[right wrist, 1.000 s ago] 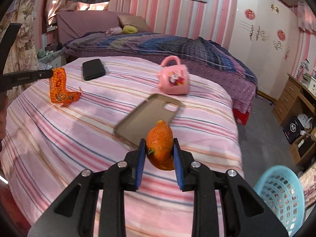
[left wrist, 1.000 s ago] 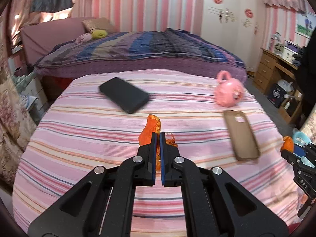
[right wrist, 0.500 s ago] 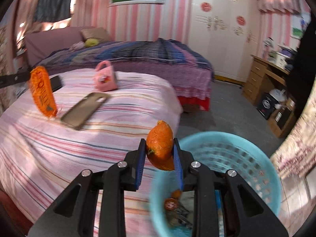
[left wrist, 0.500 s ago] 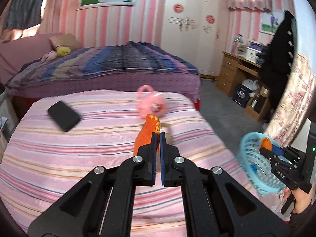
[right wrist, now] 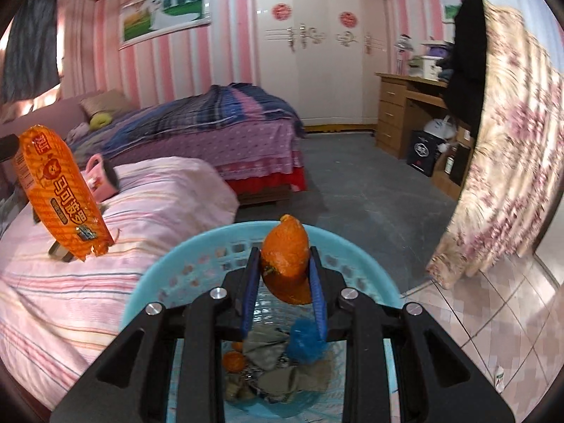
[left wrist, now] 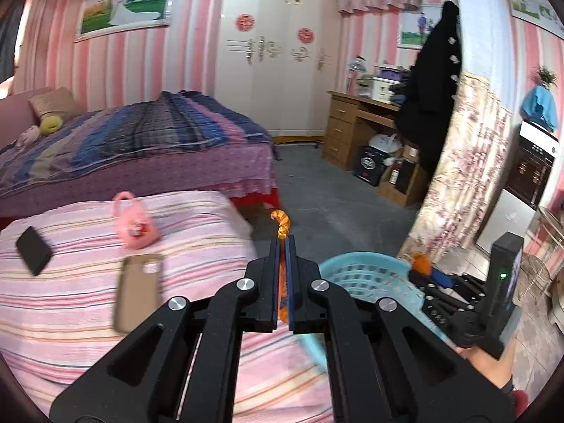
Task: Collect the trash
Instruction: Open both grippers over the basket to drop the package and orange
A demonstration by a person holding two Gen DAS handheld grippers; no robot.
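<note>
My left gripper (left wrist: 282,243) is shut on an orange snack wrapper (left wrist: 281,227), held edge-on above the right side of the striped bed, beside the blue basket (left wrist: 356,271). The same wrapper (right wrist: 60,190) hangs flat at the left of the right wrist view. My right gripper (right wrist: 284,251) is shut on a piece of orange peel (right wrist: 286,253), directly above the open blue basket (right wrist: 197,257). Inside the basket lie crumpled paper, a blue scrap (right wrist: 304,343) and more peel. The right gripper (left wrist: 428,269) with its peel shows over the basket's far rim in the left wrist view.
On the pink striped bed (left wrist: 70,303) lie a black phone (left wrist: 33,250), a tan phone case (left wrist: 137,289) and a pink cup (left wrist: 134,225). A second bed (left wrist: 134,141), a wardrobe (left wrist: 275,63), a wooden desk (left wrist: 356,120) and a floral curtain (left wrist: 465,162) stand around the grey floor.
Both grippers have swung right, away from the bed's middle toward the basket. The right gripper with its peel is now centred over the basket. The wrapper has been lifted off the bed.
</note>
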